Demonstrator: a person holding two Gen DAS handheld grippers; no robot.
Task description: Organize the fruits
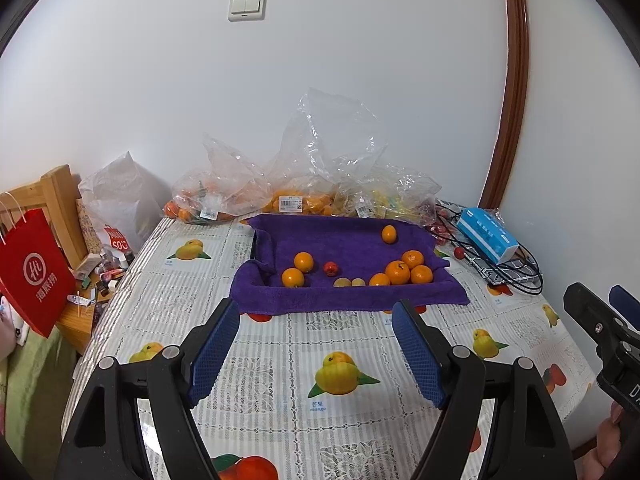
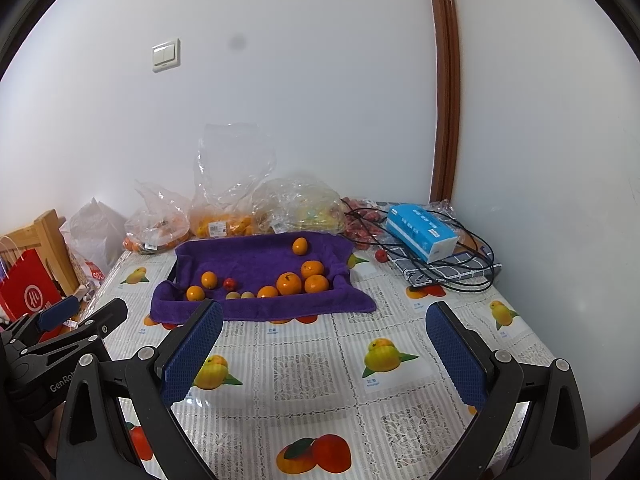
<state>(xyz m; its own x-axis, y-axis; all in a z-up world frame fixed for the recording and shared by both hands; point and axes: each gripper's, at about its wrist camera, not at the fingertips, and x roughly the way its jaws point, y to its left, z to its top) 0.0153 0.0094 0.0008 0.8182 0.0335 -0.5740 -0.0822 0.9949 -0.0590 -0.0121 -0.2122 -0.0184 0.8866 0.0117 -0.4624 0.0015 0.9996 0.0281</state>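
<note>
A tray lined with a purple towel [image 1: 344,300] [image 2: 256,308] sits mid-table. It holds several oranges [image 1: 398,272] [image 2: 289,283], a small red fruit [image 1: 331,268] [image 2: 229,283] and two pale yellow-green fruits [image 1: 342,282] [image 2: 233,296]. One orange [image 1: 389,234] [image 2: 299,246] lies apart near the tray's back. My left gripper [image 1: 316,322] hovers open over the tablecloth, short of the tray's front edge, nothing between its blue pads. My right gripper [image 2: 324,326] is open and empty too, also short of the tray. Each gripper shows at the edge of the other's view.
Clear plastic bags of fruit [image 1: 296,200] [image 2: 224,222] line the wall behind the tray. A blue tissue pack [image 1: 486,234] [image 2: 422,232], black cables [image 2: 472,276] and a loose red fruit [image 2: 381,255] lie at the right. A red paper bag [image 1: 34,272] and wooden furniture stand left of the table.
</note>
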